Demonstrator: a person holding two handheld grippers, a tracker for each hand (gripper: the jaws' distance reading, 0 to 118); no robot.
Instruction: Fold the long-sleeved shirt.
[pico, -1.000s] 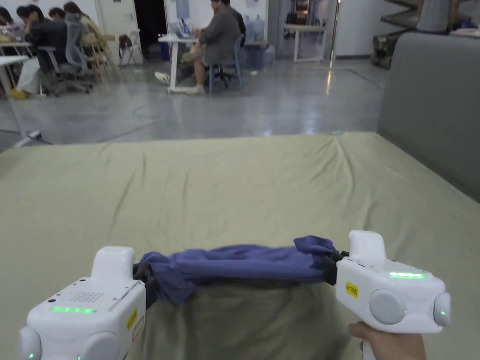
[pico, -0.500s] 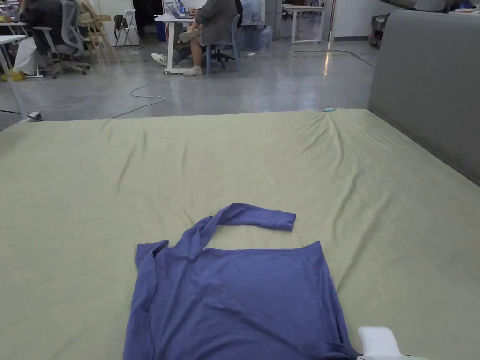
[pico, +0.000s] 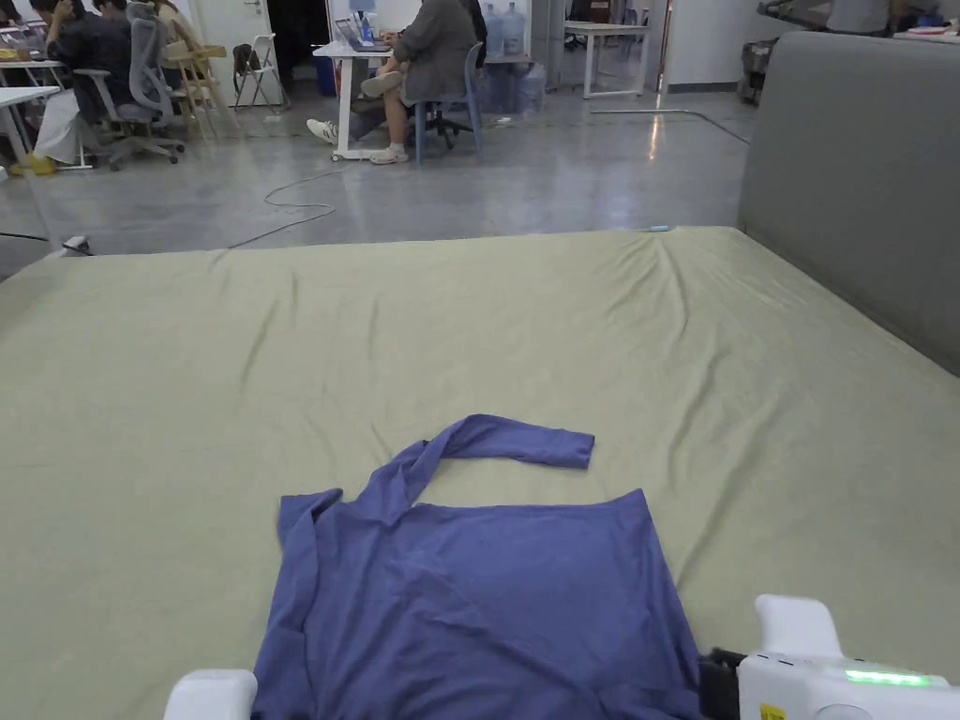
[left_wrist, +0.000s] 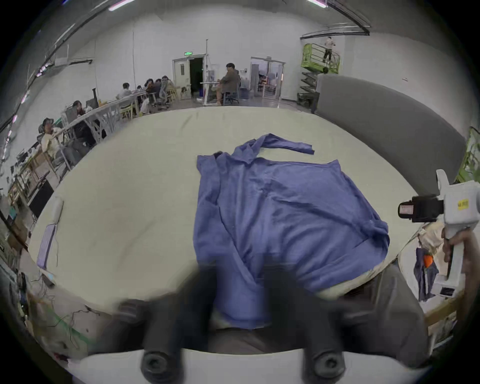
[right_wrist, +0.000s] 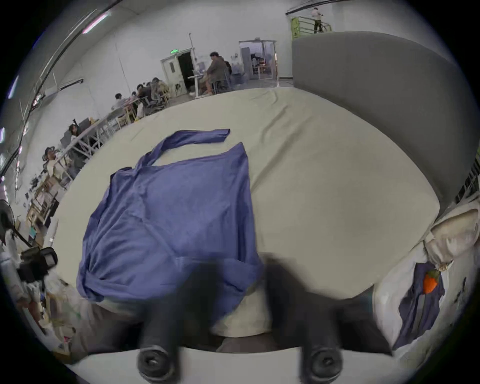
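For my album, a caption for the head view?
Blue shirt spread on a green bed, one sleeve out.

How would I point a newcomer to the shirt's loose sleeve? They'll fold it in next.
Start at the green bed with the grey headboard on its right. A blue shirt lies flat at the near edge. The sleeve is the narrow strip beyond the shirt's far edge, running right from its far left corner to a cuff.

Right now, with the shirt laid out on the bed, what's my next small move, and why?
Probably take the left gripper to the stray sleeve and fold it onto the shirt. That sleeve lies beyond the body's far edge, bent across the bed sheet, while the body lies roughly flat. Both grippers look open, the right gripper near the shirt's near right corner.
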